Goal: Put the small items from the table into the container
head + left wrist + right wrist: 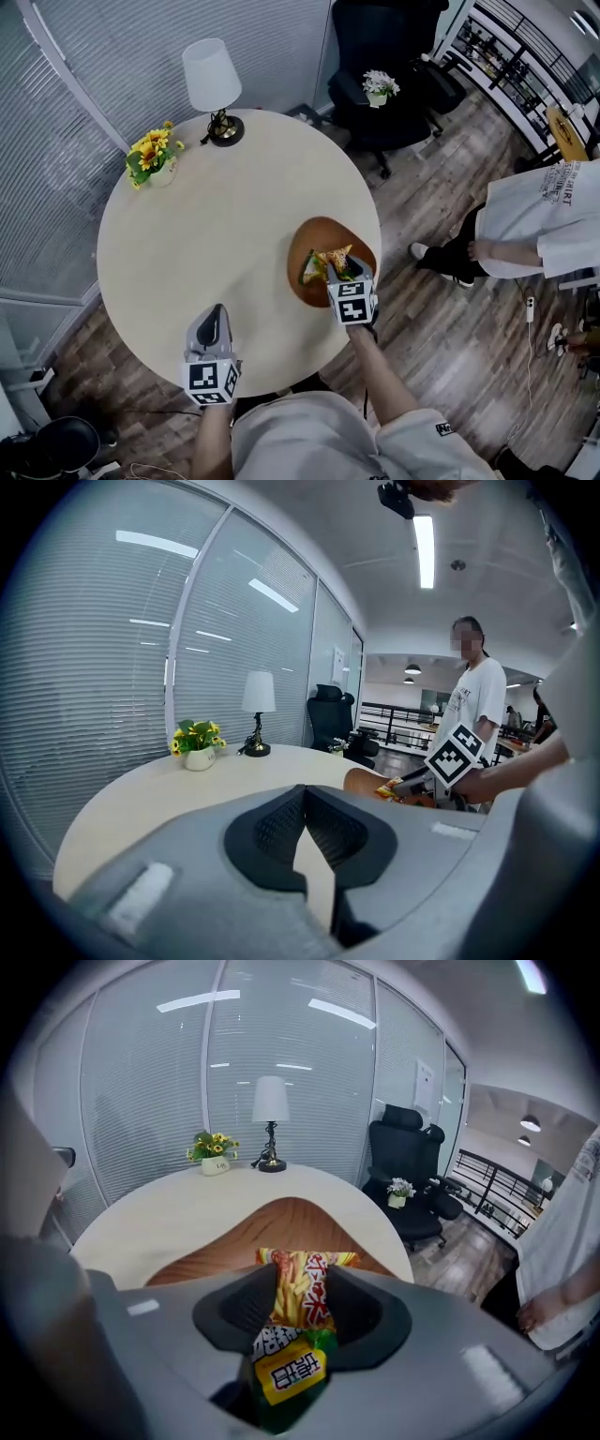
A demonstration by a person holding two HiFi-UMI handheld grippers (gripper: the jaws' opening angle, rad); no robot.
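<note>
Jaws of the right gripper (300,1279) are clenched on a snack packet (295,1312), yellow and red with a green end, the pads pressing on its two sides. The packet stands up between them, and its far end sticks out past the fingertips. It hangs over the wooden container (281,1227), a shallow brown dish with a raised rim. In the head view the right gripper (337,269) points down into that container (309,239), with the packet (330,259) above its middle. From here it looks as if the packet's end may touch the wood, but the gripper covers that spot.

The left gripper (302,794) has its jaws brought together, the tips meeting and nothing between them. It is held to the left of the container, well apart from it, over the near edge of the round pale table (216,216).

Across the table from the container, at the far edge, stand a white-shaded lamp (211,80) and a pot of yellow flowers (152,159). Beyond the container, off the table, is a black office chair (384,56) with a small white-flowered plant (379,86) on its seat. To the right of the container a person in a white shirt (534,220) stands on the wooden floor.
</note>
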